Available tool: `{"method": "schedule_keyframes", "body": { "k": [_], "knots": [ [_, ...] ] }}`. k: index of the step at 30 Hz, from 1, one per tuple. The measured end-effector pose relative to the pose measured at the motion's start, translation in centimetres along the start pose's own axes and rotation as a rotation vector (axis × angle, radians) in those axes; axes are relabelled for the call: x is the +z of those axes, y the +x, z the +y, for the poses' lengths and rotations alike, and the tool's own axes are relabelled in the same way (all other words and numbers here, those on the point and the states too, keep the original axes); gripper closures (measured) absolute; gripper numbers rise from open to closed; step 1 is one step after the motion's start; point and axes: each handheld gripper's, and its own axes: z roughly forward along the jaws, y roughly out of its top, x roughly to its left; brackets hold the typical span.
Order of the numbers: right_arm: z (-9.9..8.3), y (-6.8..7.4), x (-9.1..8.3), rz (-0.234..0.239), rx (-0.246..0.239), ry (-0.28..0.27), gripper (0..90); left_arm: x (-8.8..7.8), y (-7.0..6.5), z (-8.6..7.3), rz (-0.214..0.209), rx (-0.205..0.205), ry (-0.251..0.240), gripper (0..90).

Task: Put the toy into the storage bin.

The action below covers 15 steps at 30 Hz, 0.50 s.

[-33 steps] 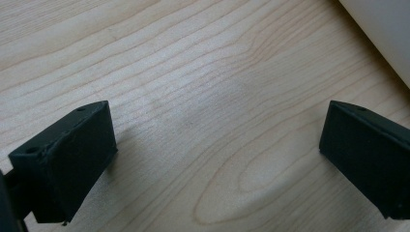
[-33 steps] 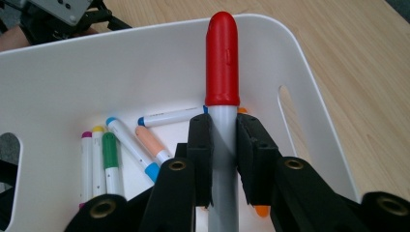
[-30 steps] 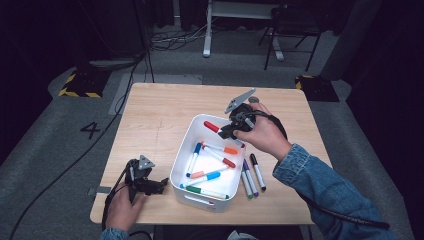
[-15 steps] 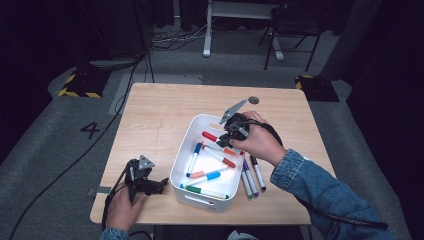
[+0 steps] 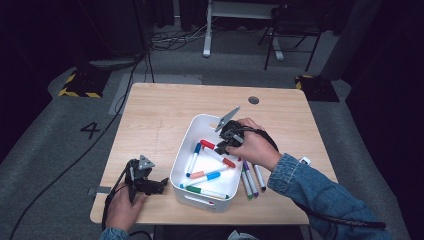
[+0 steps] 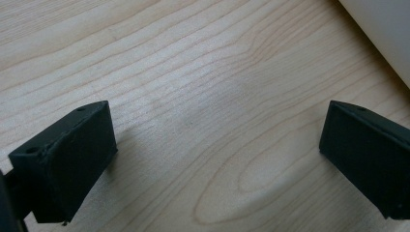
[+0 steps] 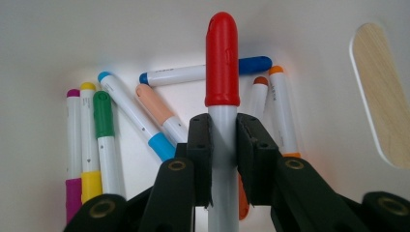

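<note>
A white bin (image 5: 183, 150) sits in the middle of the wooden table (image 5: 160, 115) and holds several coloured markers (image 5: 205, 176). My right gripper (image 5: 223, 145) reaches down into it from the right rim, shut on a red-capped marker (image 5: 208, 144). In the right gripper view the jaws clamp that marker's white barrel, my right gripper (image 7: 223, 133) pointing the red cap (image 7: 222, 58) toward the bin's wall (image 7: 96, 29). My left gripper (image 5: 160, 185) rests on the table left of the bin. Seen along its own jaws, my left gripper (image 6: 212, 159) is open over bare wood.
A few loose markers (image 5: 251, 177) lie on the table just right of the bin, under the right wrist. A handle slot (image 7: 382, 96) cuts the bin's wall. A dark cable hole (image 5: 253, 100) marks the far table edge. The bin's corner (image 6: 382, 34) stands close to the left gripper.
My right gripper has sunk into the bin and come nearer with the red-capped marker still in its jaws. The left hand has stayed put.
</note>
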Motion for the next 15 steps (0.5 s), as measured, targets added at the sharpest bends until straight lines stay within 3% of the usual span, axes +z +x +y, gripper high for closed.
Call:
{"method": "schedule_keyframes", "body": {
  "k": [3,5,6,7,15],
  "knots": [
    [-0.1,0.1,0.2,0.002,0.007,-0.033,62.0,0.0,0.0,0.0,0.0,0.0,0.0,0.0],
    [-0.2,0.1,-0.1,0.005,0.018,-0.046,58.7,0.0,0.0,0.0,0.003,0.0,0.0,0.0],
    [-0.2,0.3,-0.5,0.003,0.054,-0.041,56.5,0.0,0.0,0.0,0.002,0.001,0.0,0.0],
    [-0.2,0.3,-0.7,-0.003,0.043,-0.067,54.8,0.0,0.0,0.0,0.0,0.0,0.001,0.0],
    [-1.2,0.4,-4.0,-0.017,0.075,-0.129,53.3,0.0,0.0,0.0,0.002,0.0,-0.001,0.0]
  ]
}}
